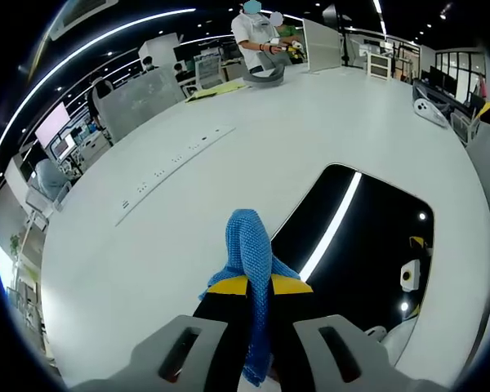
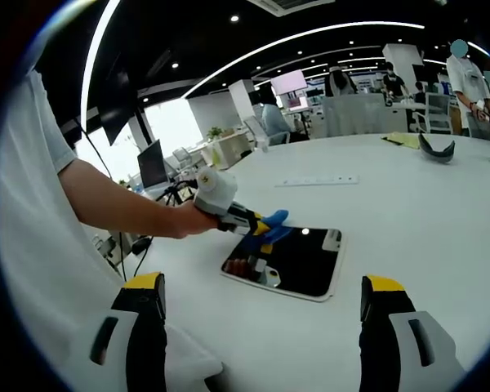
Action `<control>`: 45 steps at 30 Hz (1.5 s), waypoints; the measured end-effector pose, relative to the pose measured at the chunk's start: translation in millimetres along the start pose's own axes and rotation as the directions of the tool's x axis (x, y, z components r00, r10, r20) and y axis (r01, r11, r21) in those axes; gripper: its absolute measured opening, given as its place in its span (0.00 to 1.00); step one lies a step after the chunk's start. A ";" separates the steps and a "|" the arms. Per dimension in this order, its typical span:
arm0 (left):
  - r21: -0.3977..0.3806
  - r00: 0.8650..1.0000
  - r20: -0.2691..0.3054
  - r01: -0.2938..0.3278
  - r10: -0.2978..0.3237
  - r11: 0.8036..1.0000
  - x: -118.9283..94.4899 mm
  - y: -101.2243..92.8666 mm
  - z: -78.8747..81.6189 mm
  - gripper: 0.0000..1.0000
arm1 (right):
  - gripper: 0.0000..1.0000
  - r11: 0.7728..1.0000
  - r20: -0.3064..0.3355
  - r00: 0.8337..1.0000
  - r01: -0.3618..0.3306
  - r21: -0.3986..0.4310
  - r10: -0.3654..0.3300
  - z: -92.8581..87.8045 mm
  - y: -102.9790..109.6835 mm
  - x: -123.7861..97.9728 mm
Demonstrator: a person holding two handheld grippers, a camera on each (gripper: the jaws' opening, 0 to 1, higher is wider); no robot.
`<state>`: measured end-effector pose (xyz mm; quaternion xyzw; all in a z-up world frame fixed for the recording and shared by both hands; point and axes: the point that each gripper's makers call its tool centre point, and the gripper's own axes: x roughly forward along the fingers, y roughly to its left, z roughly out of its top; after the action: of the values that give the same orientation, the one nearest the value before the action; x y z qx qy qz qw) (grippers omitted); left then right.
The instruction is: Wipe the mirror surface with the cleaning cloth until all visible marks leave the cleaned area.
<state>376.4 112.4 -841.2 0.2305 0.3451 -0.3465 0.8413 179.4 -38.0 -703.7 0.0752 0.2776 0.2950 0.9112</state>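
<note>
**Cloth held over the mirror's edge**

The mirror (image 2: 287, 261) lies flat on the white table (image 2: 408, 220), at centre of the right gripper view and at right of centre in the left gripper view (image 1: 359, 237). Its dark face reflects ceiling light strips.

The blue cloth (image 1: 251, 278) is clamped between the left tongs (image 1: 253, 287), bunched up above the yellow-tipped jaws and hanging down between them. In the right gripper view the left tongs (image 2: 265, 227), held in a person's hand (image 2: 192, 219), sit over the mirror's upper left edge with the cloth (image 2: 276, 226); whether cloth touches glass I cannot tell.

The right tongs (image 2: 261, 294) stand wide apart at the bottom of their view, grasping nothing.

A power strip (image 1: 175, 159) is set into the table further back. A person (image 1: 257, 37) stands at the far side, upper centre.
</note>
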 end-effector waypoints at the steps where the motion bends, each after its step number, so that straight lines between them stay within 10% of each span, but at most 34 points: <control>1: 0.003 1.000 0.000 0.002 -0.002 1.000 0.6 -1.0 0.9 0.05 | 0.99 1.000 0.002 1.000 0.001 0.002 -0.001 -0.1 -0.6 -0.2; 45: 0.081 0.998 0.002 0.056 -0.056 0.995 20.1 -34.5 29.6 0.05 | 0.99 0.999 0.026 0.999 0.021 0.041 -0.022 -3.7 -9.7 -11.8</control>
<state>373.7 62.8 -841.9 0.2538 0.3354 -0.3839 0.8220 174.2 -52.9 -704.2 0.0949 0.2722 0.2785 0.9161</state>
